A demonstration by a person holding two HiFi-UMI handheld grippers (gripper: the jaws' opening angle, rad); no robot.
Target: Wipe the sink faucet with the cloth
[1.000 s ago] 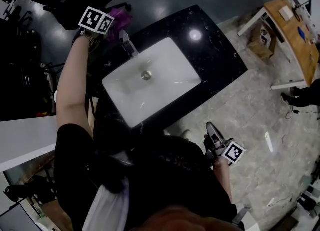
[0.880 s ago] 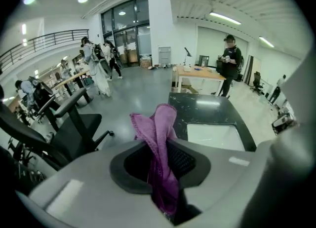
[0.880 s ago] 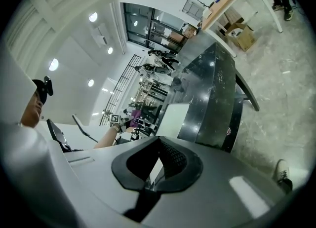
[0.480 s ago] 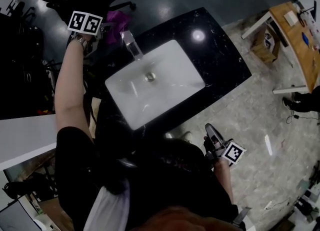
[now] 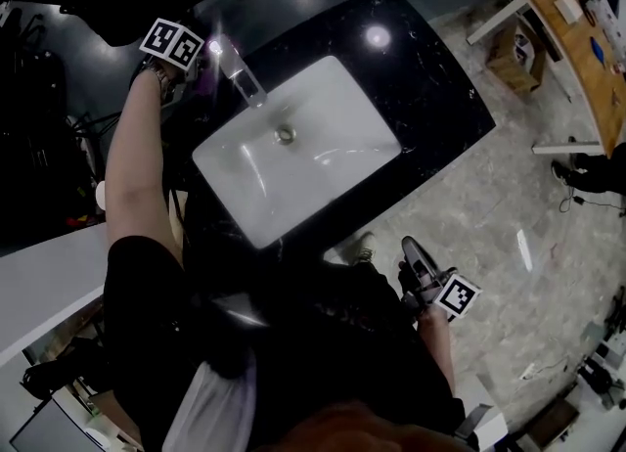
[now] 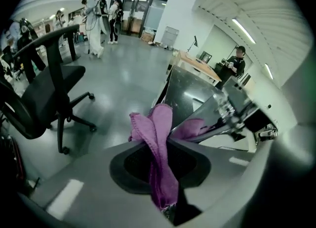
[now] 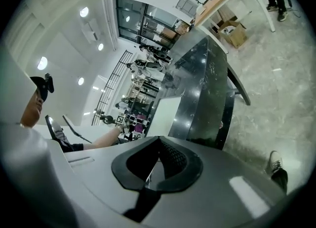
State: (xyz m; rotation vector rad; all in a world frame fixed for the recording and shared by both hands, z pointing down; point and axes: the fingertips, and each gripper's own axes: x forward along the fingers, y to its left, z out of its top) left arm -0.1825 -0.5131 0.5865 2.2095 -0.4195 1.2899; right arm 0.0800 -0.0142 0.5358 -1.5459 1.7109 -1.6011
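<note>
The person stands over a black stone bench with a white sink set into it. The faucet rises at about 11 o'clock on the basin's rim. The left gripper is just beside it on the 9 o'clock side and tips steeply down. Its fingers are clamped on a purple cloth, and the folds stand up between them. One flap reaches toward the spout at 2 o'clock in the left gripper view. It looks close enough to brush the metal, but I can't say for sure that it touches.

The right gripper hangs well apart, off the bench's 5 o'clock corner beside the person's hip. Its fingers are together with nothing between them.

To my eye the wipe is only just starting. To do it well, I'd press the loose cloth onto the spout rather than the fingers' hard tips, since bare fingers on chrome would scrape. I'd run it along the spout from base to outlet, then roll the wrist to reach the far side and the underside. The grip sits low on the cloth, which leaves plenty free for wiping. A firm hold matters, because a drag against the metal could pull the cloth out.
</note>
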